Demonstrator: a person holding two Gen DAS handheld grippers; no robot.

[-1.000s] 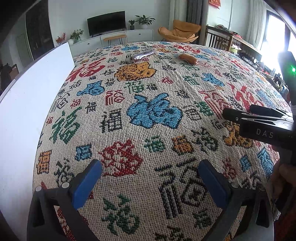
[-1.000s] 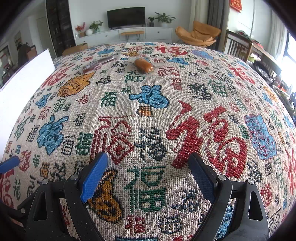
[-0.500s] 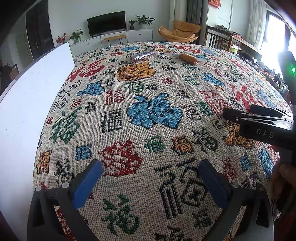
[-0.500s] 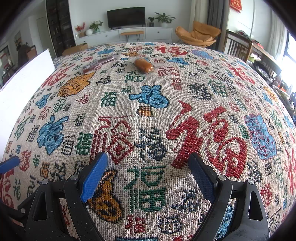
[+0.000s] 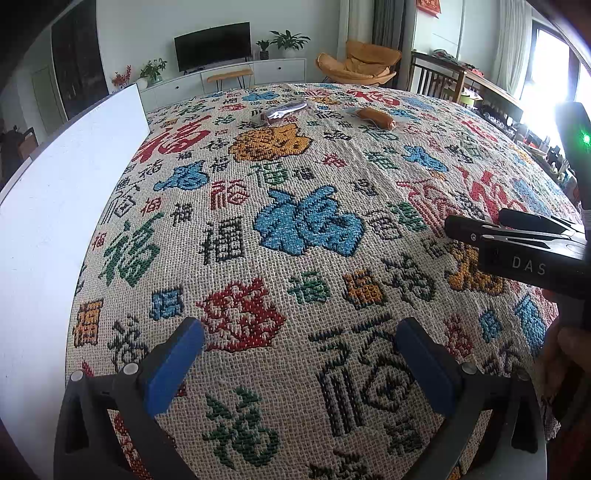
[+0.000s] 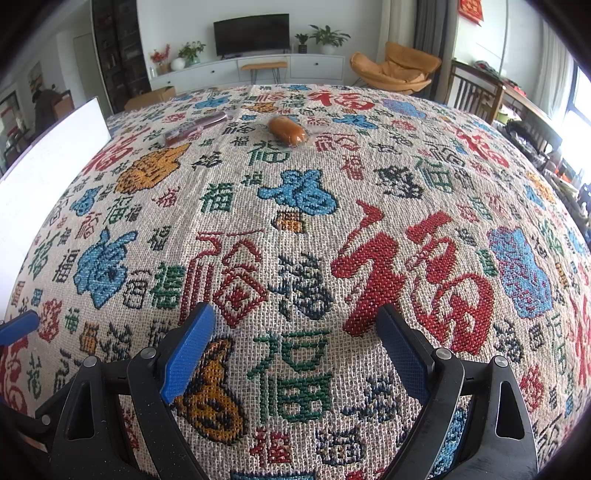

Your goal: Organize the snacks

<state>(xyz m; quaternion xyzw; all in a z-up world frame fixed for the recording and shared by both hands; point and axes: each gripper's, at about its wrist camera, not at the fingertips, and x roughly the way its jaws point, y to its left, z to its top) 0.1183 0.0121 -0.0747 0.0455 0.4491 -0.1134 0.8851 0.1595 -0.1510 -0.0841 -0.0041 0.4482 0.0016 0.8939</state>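
Woven cloth (image 6: 295, 229) covered the worktop. Two snacks, a sausage (image 6: 287, 130) and a packet (image 6: 195, 127), were seen near its far edge, untouched. Both the left gripper (image 5: 301, 360) and the right gripper (image 6: 297, 345) were held with jaws spread, empty, well short. A forward reach was judged due next.

- Tablecloth (image 6: 369, 177) covers table; both snacks lie on it at far end.
- Wrapped bun (image 6: 287, 130) right of flat packet (image 6: 195, 127), apart, not touching.
- Board (image 5: 66, 192) stands along table's left edge.
- TV (image 6: 252, 34) on cabinet behind table; chair (image 6: 397, 72) to its right.
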